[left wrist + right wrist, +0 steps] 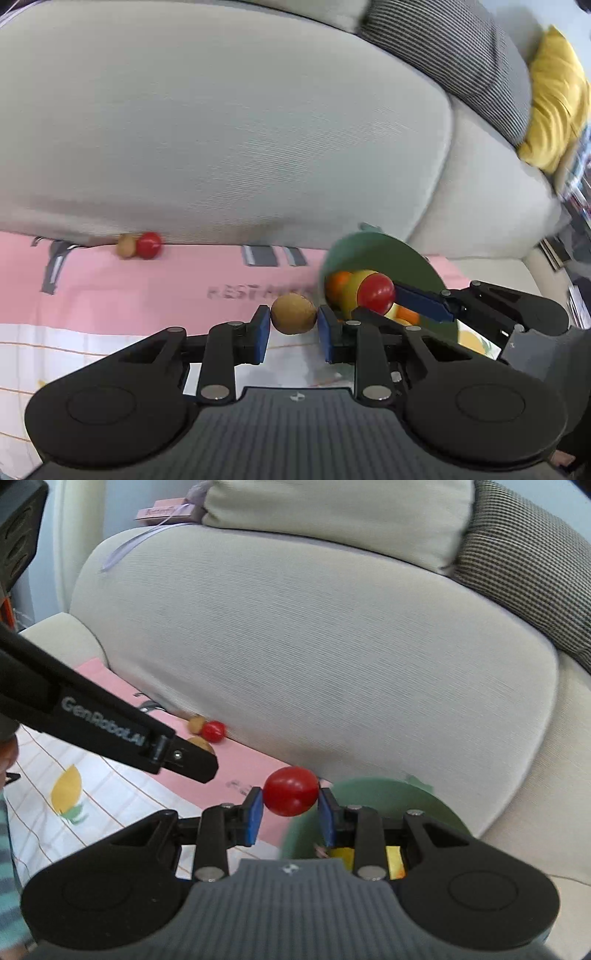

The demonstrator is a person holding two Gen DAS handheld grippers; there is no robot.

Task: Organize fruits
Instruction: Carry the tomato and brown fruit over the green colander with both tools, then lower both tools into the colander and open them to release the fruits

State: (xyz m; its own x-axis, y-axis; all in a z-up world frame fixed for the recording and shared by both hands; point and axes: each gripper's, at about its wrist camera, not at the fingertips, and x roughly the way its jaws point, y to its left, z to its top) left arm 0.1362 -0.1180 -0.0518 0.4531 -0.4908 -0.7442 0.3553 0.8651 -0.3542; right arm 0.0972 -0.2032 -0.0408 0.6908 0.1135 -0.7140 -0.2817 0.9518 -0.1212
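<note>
My left gripper (pixel 294 320) is shut on a brown kiwi (pixel 294 314), held just left of the green bowl (pixel 413 258). My right gripper (pixel 290 805) is shut on a red tomato (pixel 290 791) at the left rim of the green bowl (pixel 388 794). In the left wrist view the right gripper holds that tomato (pixel 376 292) over the bowl, which holds an orange (pixel 338 282) and yellow fruit (pixel 352 291). Another kiwi (pixel 126 244) and red tomato (pixel 149 244) lie against the sofa cushion; they also show in the right wrist view (pixel 214 731).
A beige sofa back cushion (pixel 221 129) rises behind the fruit. A pink cloth (pixel 147 288) and a white checked cloth with lemon print (pixel 74 794) cover the seat. A striped pillow (pixel 461 55) and a yellow pillow (pixel 554 92) are at the right.
</note>
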